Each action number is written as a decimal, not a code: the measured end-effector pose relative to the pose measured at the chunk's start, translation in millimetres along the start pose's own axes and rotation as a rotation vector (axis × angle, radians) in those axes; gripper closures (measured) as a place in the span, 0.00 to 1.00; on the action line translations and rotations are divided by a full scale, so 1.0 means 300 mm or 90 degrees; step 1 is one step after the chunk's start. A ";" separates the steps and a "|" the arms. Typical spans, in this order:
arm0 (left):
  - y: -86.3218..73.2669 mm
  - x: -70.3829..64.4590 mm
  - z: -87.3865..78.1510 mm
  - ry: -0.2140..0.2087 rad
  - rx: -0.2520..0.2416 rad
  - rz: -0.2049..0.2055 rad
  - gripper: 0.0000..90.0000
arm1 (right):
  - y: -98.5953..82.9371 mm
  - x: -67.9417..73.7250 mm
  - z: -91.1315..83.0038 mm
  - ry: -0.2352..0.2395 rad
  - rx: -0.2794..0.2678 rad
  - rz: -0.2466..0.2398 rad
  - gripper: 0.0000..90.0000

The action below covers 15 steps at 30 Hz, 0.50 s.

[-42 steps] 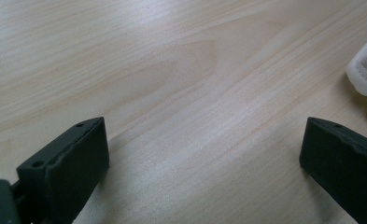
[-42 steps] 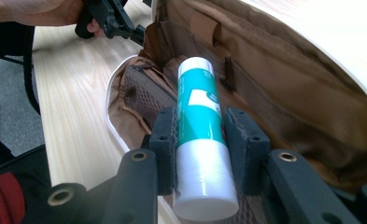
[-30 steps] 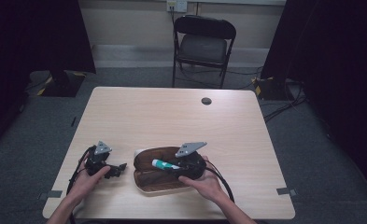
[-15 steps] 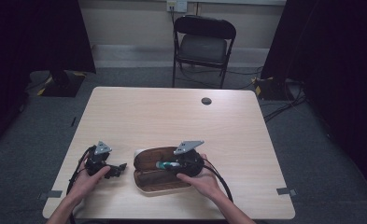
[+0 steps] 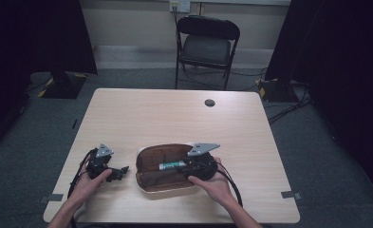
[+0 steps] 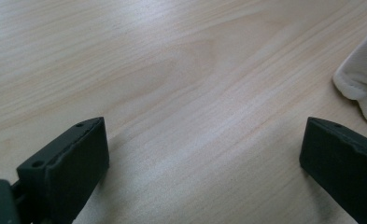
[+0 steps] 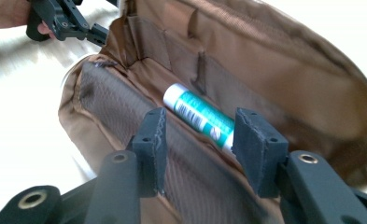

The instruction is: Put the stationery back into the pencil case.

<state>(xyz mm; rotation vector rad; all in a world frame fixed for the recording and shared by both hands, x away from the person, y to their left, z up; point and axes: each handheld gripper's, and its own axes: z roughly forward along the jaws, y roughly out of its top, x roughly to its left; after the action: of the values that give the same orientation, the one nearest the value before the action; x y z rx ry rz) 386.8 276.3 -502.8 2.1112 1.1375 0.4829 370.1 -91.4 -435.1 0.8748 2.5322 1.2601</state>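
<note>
Looking along my right gripper, I see its jaws parted with the green-and-white tube lying just beyond them, down in the brown lining of the open pouch; the pads stand on either side of the tube's near end but I judge they are not pressing it, since there is a gap on both sides. The tube's long axis runs away from the jaws and a little to the left in that view, white cap at the far end; from the high view the tube lies left to right along the pouch, with the right gripper at its right end. That is the relation that matters: the tube points out from between the jaws rather than across them, so a closing would catch only the near end.

My left gripper rests on the table just left of the pouch, well clear of the tube; in its own view the jaws are wide apart over bare wood, holding nothing (the pouch's pale edge sits at the right of that view). So the right hand is plainly the nearer one; I would expect any regrip or release to fall to it.
</note>
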 end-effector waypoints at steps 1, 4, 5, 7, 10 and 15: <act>0.000 0.000 0.000 0.000 0.000 0.000 0.01 | -0.004 -0.005 -0.008 -0.002 -0.002 -0.001 0.63; 0.000 0.000 0.000 0.000 0.000 0.001 0.01 | -0.013 -0.024 -0.034 -0.013 -0.010 0.008 0.64; 0.000 0.000 0.000 0.000 0.000 0.000 0.01 | -0.019 -0.040 -0.054 -0.019 -0.018 0.018 0.63; 0.000 0.000 0.000 0.000 0.000 0.000 0.01 | -0.029 -0.055 -0.076 -0.028 -0.025 0.028 0.63; 0.000 0.000 0.000 0.000 0.000 0.000 0.01 | -0.045 -0.071 -0.099 -0.038 -0.032 0.038 0.62; 0.000 0.000 0.000 0.000 0.000 0.000 0.01 | -0.081 -0.101 -0.150 -0.057 -0.038 0.057 0.58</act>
<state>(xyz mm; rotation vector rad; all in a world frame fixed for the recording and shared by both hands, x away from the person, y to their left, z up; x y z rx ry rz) 386.7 276.3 -502.8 2.1112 1.1374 0.4828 366.2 -150.4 -428.7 1.0173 2.3989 1.2852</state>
